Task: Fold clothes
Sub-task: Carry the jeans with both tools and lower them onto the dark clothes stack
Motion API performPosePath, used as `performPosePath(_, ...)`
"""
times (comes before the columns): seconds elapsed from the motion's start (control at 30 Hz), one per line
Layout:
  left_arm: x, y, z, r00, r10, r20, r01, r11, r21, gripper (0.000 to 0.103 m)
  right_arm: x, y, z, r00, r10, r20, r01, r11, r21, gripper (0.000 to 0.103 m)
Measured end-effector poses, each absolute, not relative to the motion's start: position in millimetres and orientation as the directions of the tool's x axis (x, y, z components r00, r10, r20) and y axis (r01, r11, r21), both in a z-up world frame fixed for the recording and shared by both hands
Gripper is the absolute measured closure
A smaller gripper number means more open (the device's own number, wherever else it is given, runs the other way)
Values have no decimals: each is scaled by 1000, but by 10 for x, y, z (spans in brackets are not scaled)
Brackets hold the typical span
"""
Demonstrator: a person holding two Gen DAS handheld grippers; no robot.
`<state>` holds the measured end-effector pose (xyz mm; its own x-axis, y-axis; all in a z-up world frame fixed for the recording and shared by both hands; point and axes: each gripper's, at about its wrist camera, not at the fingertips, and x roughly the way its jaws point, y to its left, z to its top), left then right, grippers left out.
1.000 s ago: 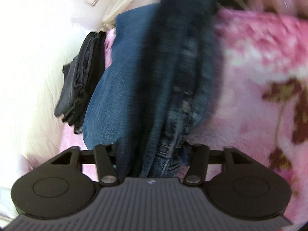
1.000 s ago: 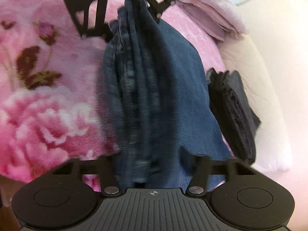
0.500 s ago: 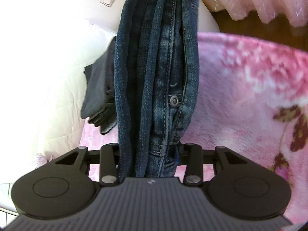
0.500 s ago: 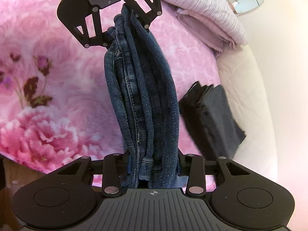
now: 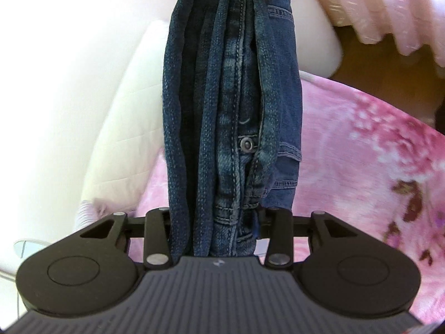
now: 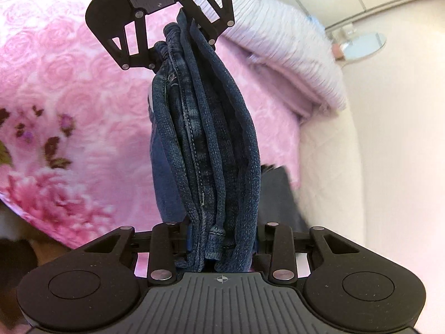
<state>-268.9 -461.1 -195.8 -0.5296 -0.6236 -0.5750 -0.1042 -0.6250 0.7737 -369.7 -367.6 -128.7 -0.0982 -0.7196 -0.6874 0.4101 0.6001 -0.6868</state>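
A bundle of folded dark-blue denim jeans [image 5: 230, 105] hangs stretched in the air between the left gripper [image 5: 214, 233] and the right gripper [image 6: 214, 247], each with jaws clamped on one end, above the pink floral fleece blanket [image 5: 361, 153]. Keeping both grips level and the span taut (layers slip easily) should keep the folds aligned when they are laid down.

Below and ahead of the hand-held gripper spreads a pink floral blanket [image 6: 69, 89] over a bed, its roses large and its leaves dark. To the right in the right wrist view, a striped lilac pillow [image 6: 289, 53] lies at the blanket's edge beside a cream quilted mattress side [image 6: 328, 172] and a pale wall [image 6: 397, 139]. In the left wrist view, far right, a pink frilled curtain [image 5: 383, 11] hangs above brown floor [image 5: 389, 69], in bright daylight.
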Motion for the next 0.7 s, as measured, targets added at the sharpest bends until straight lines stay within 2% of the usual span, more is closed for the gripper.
performPosePath(0.23, -3794, -5288, -1596, -454, -763, -460, 24, -527, 850, 65, -4653, -4352, -853, -23, -826, -563, 318, 528, -787, 68)
performPosePath(0.43, -4925, -6080, -1461, -339, -864, -372, 132, -435, 891, 65, -5837, -5530, -914, 67, -892, -447, 218, 450, -866, 68)
performPosePath(0.53, -5466, -6468, -1651, -267, -909, -321, 190, -376, 907, 65, -6359, -6093, -1019, 103, -917, -386, 175, 399, -900, 68)
performPosePath(0.6, -5760, -6630, -1977, -229, -923, -310, 211, -358, 910, 65, -6632, -6288, -1399, 119, -925, -360, 169, 376, -911, 68)
performPosePath(0.63, -5882, -6668, -2203, -217, -920, -325, 200, -368, 908, 64, -6749, -6370, -1632, 122, -925, -361, 171, 378, -910, 68)
performPosePath(0.7, -6091, -6697, -2785, -194, -891, -410, 156, -440, 884, 58, -6888, -6432, -1947, 122, -918, -378, 175, 394, -902, 66)
